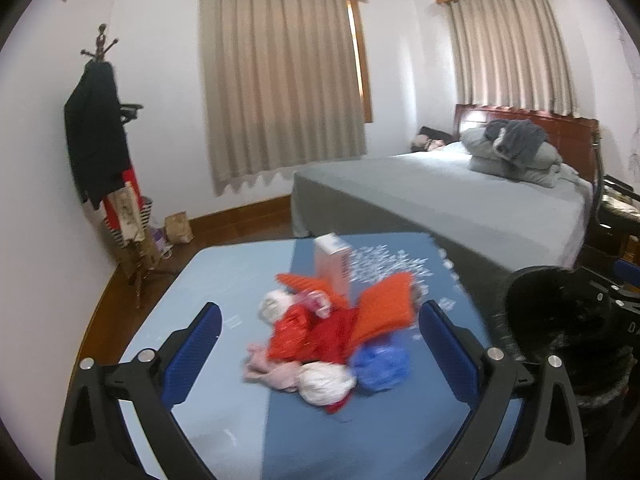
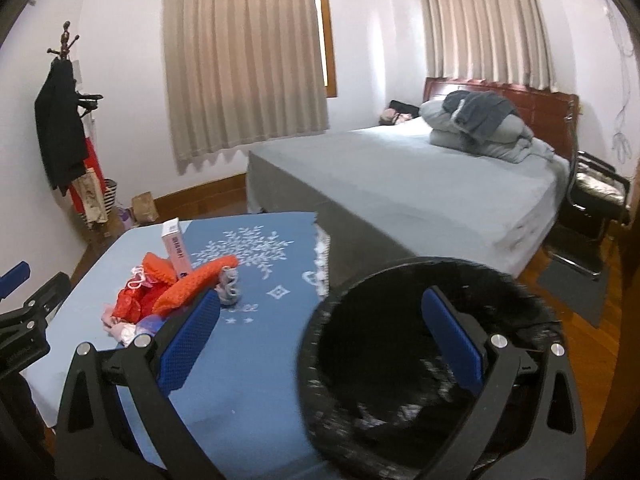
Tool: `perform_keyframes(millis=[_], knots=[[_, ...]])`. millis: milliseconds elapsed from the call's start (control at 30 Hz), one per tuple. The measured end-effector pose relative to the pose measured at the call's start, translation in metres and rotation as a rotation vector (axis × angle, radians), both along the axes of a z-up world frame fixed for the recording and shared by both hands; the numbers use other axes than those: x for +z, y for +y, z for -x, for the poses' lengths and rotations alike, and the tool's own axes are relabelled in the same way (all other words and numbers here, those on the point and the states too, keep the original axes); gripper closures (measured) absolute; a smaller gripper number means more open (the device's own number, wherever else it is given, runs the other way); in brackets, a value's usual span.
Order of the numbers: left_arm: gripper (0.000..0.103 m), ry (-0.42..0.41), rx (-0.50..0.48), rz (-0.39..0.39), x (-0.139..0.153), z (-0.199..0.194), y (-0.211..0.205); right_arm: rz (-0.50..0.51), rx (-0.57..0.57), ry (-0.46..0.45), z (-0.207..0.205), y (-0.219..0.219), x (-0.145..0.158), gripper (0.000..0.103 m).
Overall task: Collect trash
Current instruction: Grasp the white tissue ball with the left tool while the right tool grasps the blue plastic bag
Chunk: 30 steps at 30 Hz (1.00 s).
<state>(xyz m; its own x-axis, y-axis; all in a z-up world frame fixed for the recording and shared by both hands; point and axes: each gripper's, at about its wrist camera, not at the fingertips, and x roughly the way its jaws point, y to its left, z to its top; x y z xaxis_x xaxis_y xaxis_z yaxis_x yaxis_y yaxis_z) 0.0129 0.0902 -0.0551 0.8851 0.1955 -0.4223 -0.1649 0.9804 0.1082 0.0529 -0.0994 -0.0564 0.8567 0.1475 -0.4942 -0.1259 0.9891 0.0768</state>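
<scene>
- the heap of crumpled red, orange, white and blue wrappers and bags (image 1: 324, 344) lies on the blue cloth-covered table (image 1: 224, 280), a pink-and-white carton (image 1: 334, 266) upright at its back edge.
- the left gripper (image 1: 320, 334) hangs wide open and empty, its blue pads either side of the heap.
- the right gripper (image 2: 320, 320) is also spread and empty, above the round black bin (image 2: 432, 364) beside the table.
- likely best: take one loose piece off the near edge, closing low and gently, with the bin close under the table edge.
</scene>
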Motion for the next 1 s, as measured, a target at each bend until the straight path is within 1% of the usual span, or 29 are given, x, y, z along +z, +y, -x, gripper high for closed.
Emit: perform_keyframes(millis=[233,333,433,500,633,700,900,933,967,1000], knots=[[0.006,0.05,0.028,-0.002,-0.031,-0.008,0.03,0.013,0.071,0.038,-0.022,0.036,-0.029,0.005],[0.007,0.079,0.025,0.022,-0.046,-0.016,0.037,0.026,0.083,0.047,-0.028,0.045,-0.038,0.005],[0.01,0.111,0.024,0.043,-0.06,-0.025,0.039,0.031,0.088,0.054,-0.032,0.048,-0.044,0.005],[0.012,0.117,0.022,0.057,-0.069,-0.029,0.041,0.034,0.087,0.059,-0.035,0.05,-0.047,0.005],[0.021,0.161,0.014,0.105,-0.086,-0.045,0.043,0.048,0.091,0.077,-0.042,0.052,-0.055,0.005],[0.024,0.182,0.003,0.129,-0.093,-0.05,0.042,0.055,0.094,0.083,-0.045,0.054,-0.058,0.005],[0.037,0.232,-0.014,0.146,-0.106,-0.057,0.036,0.067,0.094,0.098,-0.051,0.057,-0.065,0.005],[0.041,0.238,-0.015,0.15,-0.108,-0.06,0.037,0.067,0.094,0.101,-0.053,0.057,-0.067,0.005],[0.048,0.246,-0.016,0.155,-0.11,-0.061,0.037,0.067,0.097,0.104,-0.053,0.058,-0.067,0.005],[0.051,0.259,-0.024,0.166,-0.112,-0.062,0.037,0.07,0.099,0.105,-0.054,0.059,-0.068,0.005]])
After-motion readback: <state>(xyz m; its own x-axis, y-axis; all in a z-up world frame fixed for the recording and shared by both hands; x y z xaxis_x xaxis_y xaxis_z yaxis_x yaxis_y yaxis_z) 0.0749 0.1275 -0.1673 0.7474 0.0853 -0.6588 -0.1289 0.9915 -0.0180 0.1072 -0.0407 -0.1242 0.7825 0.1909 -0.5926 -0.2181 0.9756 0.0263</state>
